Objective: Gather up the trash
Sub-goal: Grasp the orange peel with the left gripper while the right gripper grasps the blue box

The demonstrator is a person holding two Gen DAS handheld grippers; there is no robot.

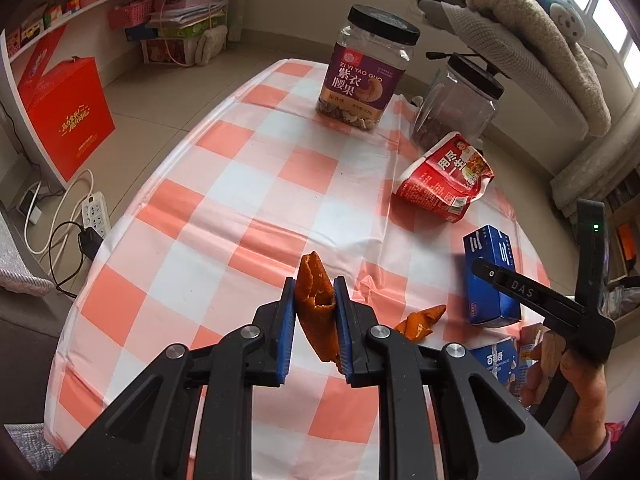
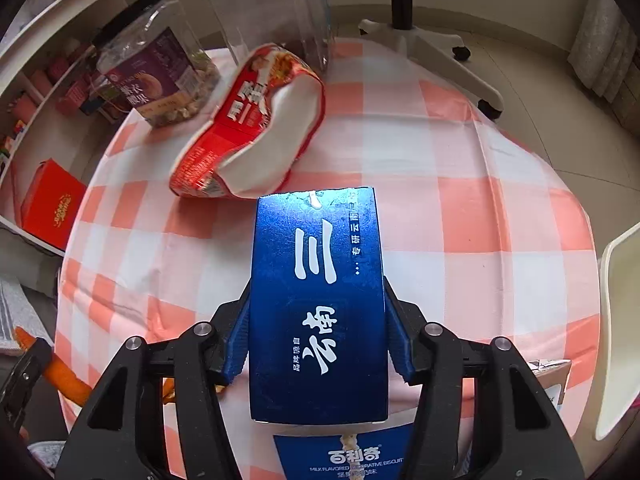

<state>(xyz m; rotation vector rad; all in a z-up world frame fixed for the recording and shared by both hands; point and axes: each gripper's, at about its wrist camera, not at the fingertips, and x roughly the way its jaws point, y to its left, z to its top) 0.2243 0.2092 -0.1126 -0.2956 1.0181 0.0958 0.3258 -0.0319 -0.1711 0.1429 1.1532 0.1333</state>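
My left gripper (image 1: 315, 300) is shut on a piece of orange peel (image 1: 316, 304), held above the checked tablecloth (image 1: 224, 216). A second orange peel (image 1: 420, 319) lies on the cloth just to its right. My right gripper (image 2: 316, 320) is shut on a dark blue carton (image 2: 320, 300), also seen in the left wrist view (image 1: 490, 280). A crumpled red snack bag (image 2: 256, 128) lies beyond the carton; it also shows in the left wrist view (image 1: 444, 180). A blue biscuit box (image 2: 348, 456) lies under the carton near the table's front edge.
A labelled nut jar (image 1: 366, 72) and a clear jar (image 1: 460, 100) stand at the far side of the table. A red gift box (image 1: 64, 116) and a power strip (image 1: 96, 212) are on the floor at left. A chair base (image 2: 432, 48) stands beyond the table.
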